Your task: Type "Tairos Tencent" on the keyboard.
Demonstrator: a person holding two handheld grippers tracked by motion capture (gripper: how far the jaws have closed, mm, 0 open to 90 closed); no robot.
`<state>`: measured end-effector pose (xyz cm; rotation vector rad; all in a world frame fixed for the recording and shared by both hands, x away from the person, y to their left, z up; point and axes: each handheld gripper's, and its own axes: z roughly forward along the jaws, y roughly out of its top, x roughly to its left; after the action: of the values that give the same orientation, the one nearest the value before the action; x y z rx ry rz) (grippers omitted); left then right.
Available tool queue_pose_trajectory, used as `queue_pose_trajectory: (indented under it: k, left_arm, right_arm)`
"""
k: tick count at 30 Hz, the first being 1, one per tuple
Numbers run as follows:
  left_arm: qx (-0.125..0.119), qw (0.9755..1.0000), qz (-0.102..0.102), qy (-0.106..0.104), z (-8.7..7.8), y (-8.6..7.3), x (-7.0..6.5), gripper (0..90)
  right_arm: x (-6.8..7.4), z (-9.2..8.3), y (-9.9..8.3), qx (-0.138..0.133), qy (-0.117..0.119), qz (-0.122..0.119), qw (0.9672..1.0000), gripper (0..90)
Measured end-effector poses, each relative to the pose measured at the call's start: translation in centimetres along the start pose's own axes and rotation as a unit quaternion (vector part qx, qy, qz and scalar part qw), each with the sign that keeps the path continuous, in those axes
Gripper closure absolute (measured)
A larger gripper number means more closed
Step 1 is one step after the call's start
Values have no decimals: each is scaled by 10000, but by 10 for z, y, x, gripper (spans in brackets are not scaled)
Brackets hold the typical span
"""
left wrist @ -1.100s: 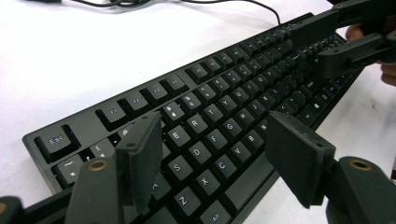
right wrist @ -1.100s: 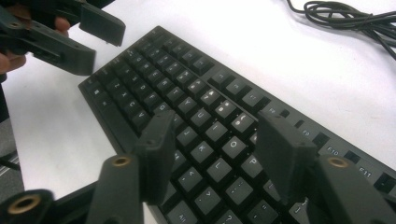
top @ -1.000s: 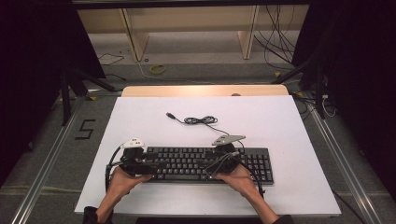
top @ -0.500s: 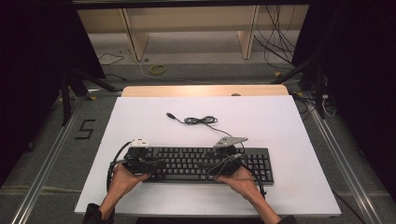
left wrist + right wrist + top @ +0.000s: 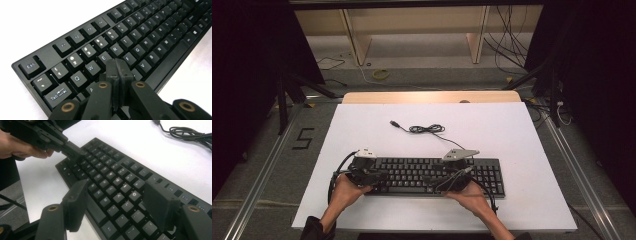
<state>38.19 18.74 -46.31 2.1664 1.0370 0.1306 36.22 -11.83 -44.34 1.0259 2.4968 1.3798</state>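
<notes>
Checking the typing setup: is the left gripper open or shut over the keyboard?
Shut: the left gripper has its jaws pressed together with nothing between them, above the keyboard.

Wide bare stretch across the far half of the table (image 5: 362,125), broken only by a coiled cable (image 5: 426,129) near the middle, well apart from the far edge. Along the near edge, blocked by the keyboard (image 5: 422,175), both hands on it. Narrow free strip between keyboard and near edge. Open room at the left and right edges and at both far corners. Between keyboard and coil, a clear band crossed by one thin cable run.
</notes>
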Motion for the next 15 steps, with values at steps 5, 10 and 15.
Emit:
queue_pose_trajectory:
  k: [5, 10, 15]
  left_arm:
    - [93, 9999, 20, 37, 3, 0, 2, 889]
    - [128, 9999, -3, 53, 6, 0, 3, 890]
    - [155, 9999, -4, 37, 7, 0, 4, 890]
  right_arm:
    - [1, -1, -1, -13, -12, -30, 10000, 361]
    - [2, -2, -1, -30, 17, -34, 10000, 353]
    - [3, -3, -1, -46, 11, -40, 10000, 352]
